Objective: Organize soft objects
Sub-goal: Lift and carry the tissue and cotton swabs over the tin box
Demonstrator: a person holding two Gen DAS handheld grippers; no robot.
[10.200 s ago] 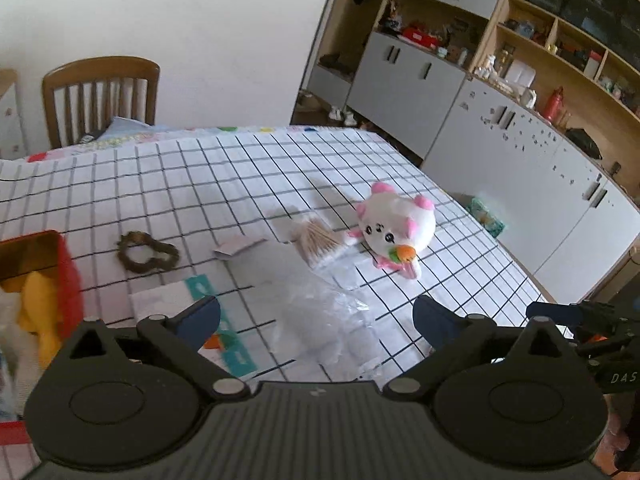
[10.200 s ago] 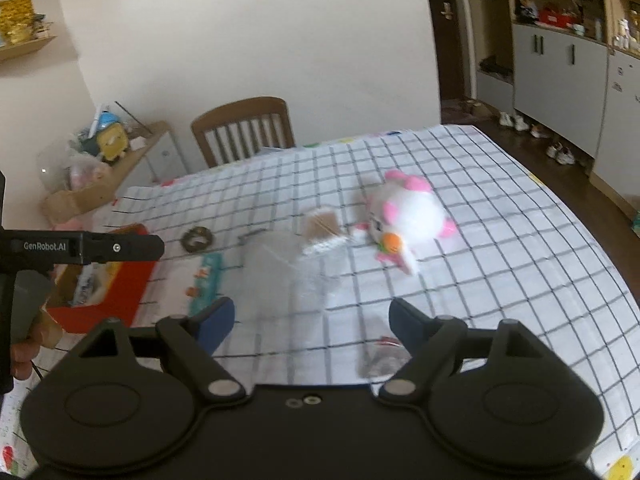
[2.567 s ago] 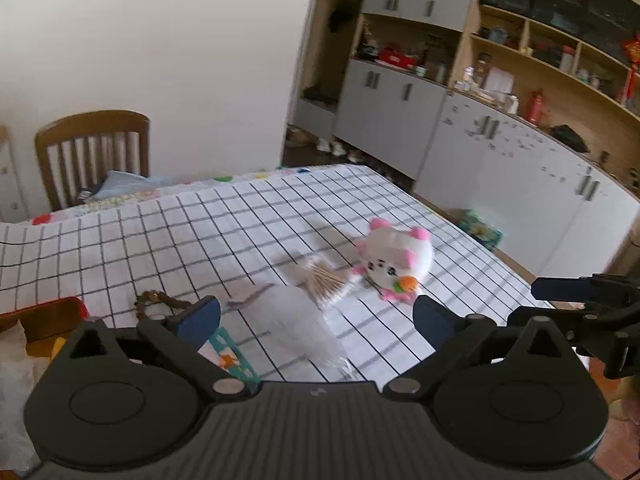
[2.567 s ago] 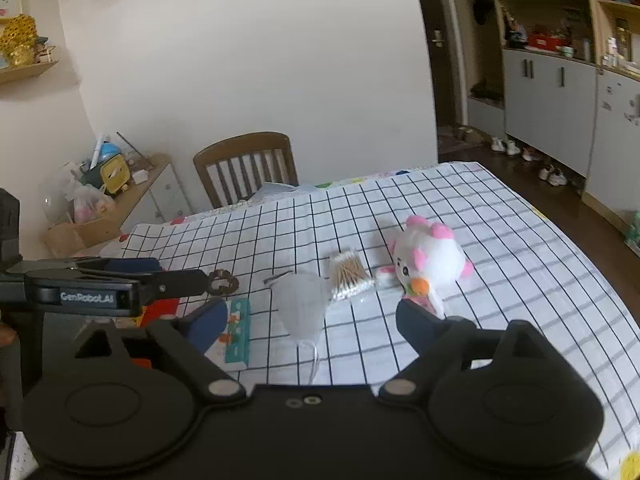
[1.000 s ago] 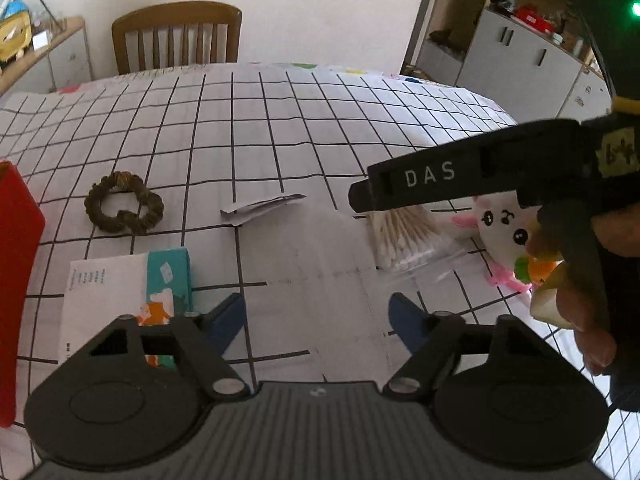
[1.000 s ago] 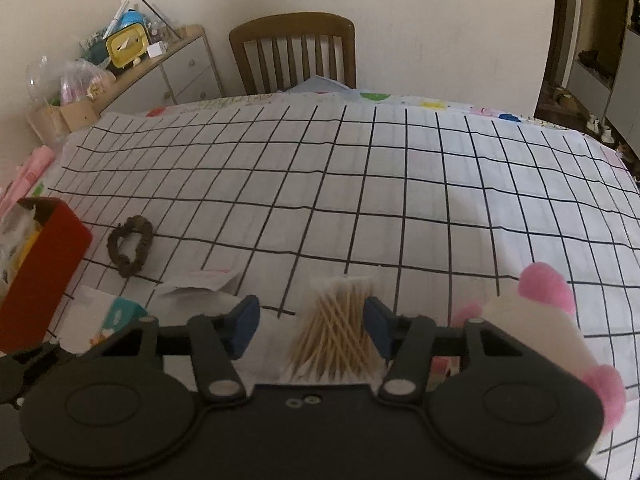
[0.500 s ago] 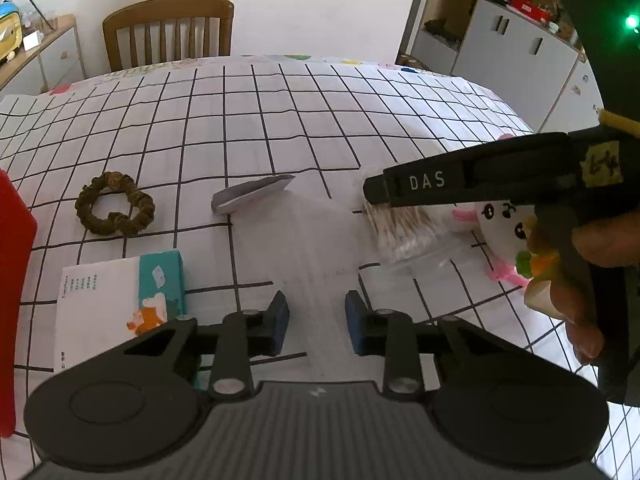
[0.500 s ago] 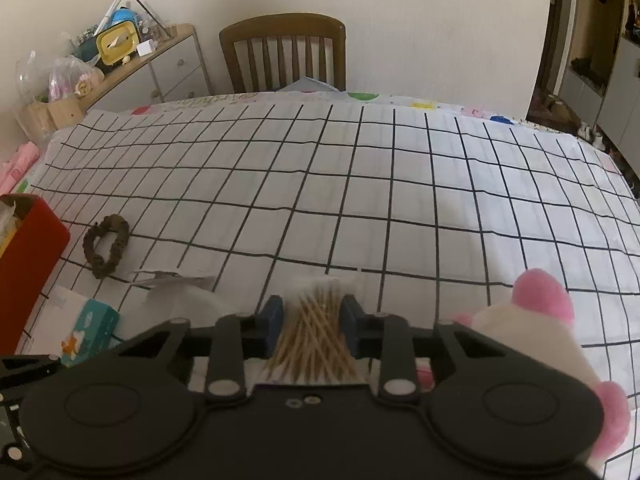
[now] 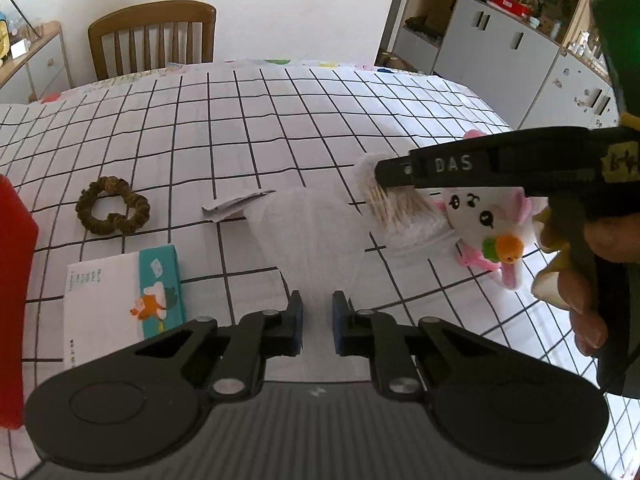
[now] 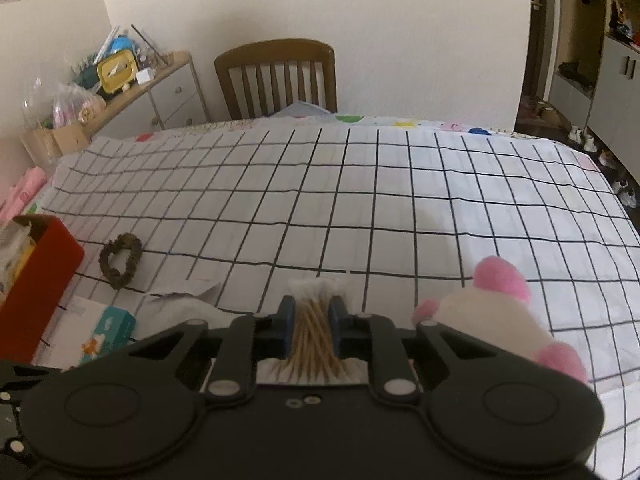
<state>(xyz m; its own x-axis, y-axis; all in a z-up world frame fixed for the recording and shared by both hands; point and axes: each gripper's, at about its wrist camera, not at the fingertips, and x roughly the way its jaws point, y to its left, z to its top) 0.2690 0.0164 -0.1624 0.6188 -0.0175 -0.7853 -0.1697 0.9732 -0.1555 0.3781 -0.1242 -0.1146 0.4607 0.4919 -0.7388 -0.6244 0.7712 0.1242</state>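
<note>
My left gripper (image 9: 317, 320) is closing, its blue pads pinching the near end of a clear plastic bag (image 9: 308, 236) that lies bunched on the checked tablecloth (image 9: 248, 120). My right gripper (image 10: 311, 326) is closing too, its pads pressing a clear pack of cotton swabs (image 10: 312, 340). In the left wrist view, the right gripper (image 9: 390, 172) reaches in from the right, over the swabs (image 9: 404, 212). A white and pink plush toy (image 9: 484, 216) lies just right of the swabs, and sits beside the right gripper (image 10: 500, 320).
A brown hair scrunchie (image 9: 112, 210) and a tissue pack (image 9: 124, 292) lie to the left, with a torn paper slip (image 9: 236, 208) by the bag. A red box (image 9: 12, 300) stands at the left edge. A wooden chair (image 10: 276, 76) is behind the table. A hand (image 9: 588, 280) holds the right gripper.
Both grippers' jaws have closed in from wide open. The left now pinches the bag, which has bunched up. The right now grips the swab pack and has risen slightly.
</note>
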